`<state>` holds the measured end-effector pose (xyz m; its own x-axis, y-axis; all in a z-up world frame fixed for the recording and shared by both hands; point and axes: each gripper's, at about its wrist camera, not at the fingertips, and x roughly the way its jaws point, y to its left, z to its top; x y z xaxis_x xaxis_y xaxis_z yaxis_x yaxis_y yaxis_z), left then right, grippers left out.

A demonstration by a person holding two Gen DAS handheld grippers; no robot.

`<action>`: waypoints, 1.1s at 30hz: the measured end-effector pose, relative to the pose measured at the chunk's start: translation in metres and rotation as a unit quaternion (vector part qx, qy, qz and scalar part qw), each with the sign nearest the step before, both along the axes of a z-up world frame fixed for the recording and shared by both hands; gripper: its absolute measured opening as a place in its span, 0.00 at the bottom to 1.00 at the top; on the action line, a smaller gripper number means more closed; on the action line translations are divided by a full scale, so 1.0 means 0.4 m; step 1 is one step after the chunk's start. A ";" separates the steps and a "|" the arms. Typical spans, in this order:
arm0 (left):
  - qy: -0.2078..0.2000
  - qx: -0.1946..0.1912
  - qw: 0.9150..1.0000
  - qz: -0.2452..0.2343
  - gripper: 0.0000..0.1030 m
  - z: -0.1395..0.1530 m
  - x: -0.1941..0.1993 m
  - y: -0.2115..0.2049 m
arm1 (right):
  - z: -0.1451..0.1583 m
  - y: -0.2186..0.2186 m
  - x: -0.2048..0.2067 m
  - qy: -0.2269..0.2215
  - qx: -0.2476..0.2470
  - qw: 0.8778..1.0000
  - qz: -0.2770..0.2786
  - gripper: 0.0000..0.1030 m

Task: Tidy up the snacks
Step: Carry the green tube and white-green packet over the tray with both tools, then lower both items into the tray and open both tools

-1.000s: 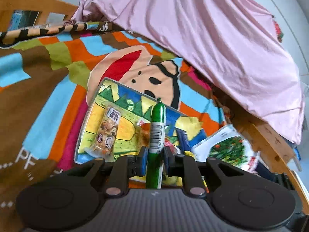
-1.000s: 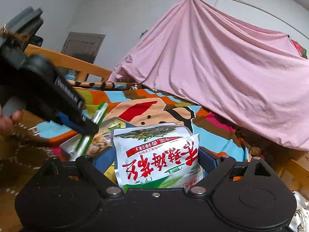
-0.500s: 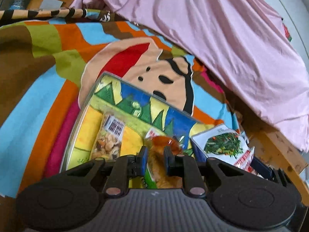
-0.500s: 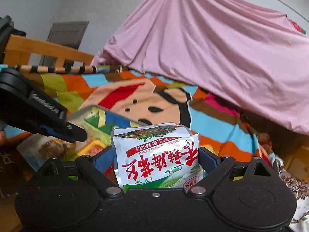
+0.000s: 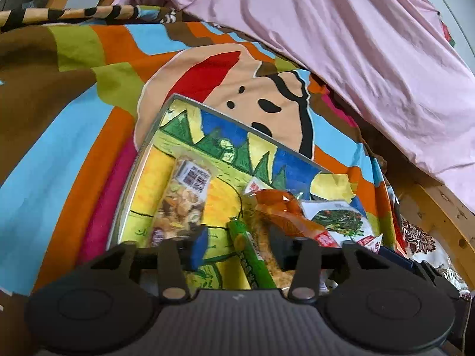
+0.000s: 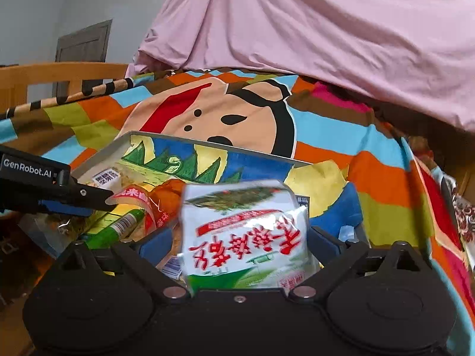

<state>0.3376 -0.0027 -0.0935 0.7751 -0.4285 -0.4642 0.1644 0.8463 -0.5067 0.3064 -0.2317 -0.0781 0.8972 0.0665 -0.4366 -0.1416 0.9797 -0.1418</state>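
1. "GenRobot.AI", white lettering on the black body of the left claw (image 6: 111, 204), at the left edge of the right wrist view.
2. Large red Chinese characters, blurred and not legible, with a red banner of small white characters above them, on the white and green snack bag (image 6: 246, 237) near the camera.
3. Barcode and fine print, too small to read, on the green tube snack (image 5: 251, 255).
4. White label with dark printed blocks, unreadable, on the clear bag of mixed nuts (image 5: 182, 198).
5. Red tag with white characters, partly hidden, on the orange snack packet (image 5: 285, 210).
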 end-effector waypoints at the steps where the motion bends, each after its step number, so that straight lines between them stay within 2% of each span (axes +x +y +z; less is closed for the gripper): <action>1: -0.004 0.002 1.000 -0.002 0.63 0.003 -0.004 -0.003 | 0.005 -0.001 -0.001 0.001 0.003 1.000 0.000 0.98; 7: -0.014 0.008 1.000 -0.003 0.82 0.026 -0.026 -0.013 | 0.038 -0.010 -0.018 0.011 0.022 1.000 0.006 0.99; 17: -0.052 0.006 0.998 0.024 0.98 0.106 -0.103 0.002 | 0.117 -0.047 -0.090 -0.015 0.050 0.999 -0.008 0.99; 20: -0.057 0.008 0.998 0.038 0.99 0.123 -0.149 0.020 | 0.142 -0.054 -0.134 -0.030 0.055 0.998 -0.008 0.99; 26: -0.084 0.055 0.993 0.069 0.99 0.158 -0.255 0.033 | 0.181 -0.062 -0.233 -0.049 0.069 0.996 -0.005 0.99; 33: -0.113 0.094 0.986 0.085 1.00 0.206 -0.373 0.031 | 0.222 -0.058 -0.371 -0.075 0.060 0.995 0.007 0.99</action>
<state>0.1883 0.0095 -0.0109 0.9209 -0.2075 -0.3300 0.1038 0.9465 -0.3055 0.1579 -0.2548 0.0108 0.9506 0.1222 -0.2854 -0.1405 0.9891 -0.0441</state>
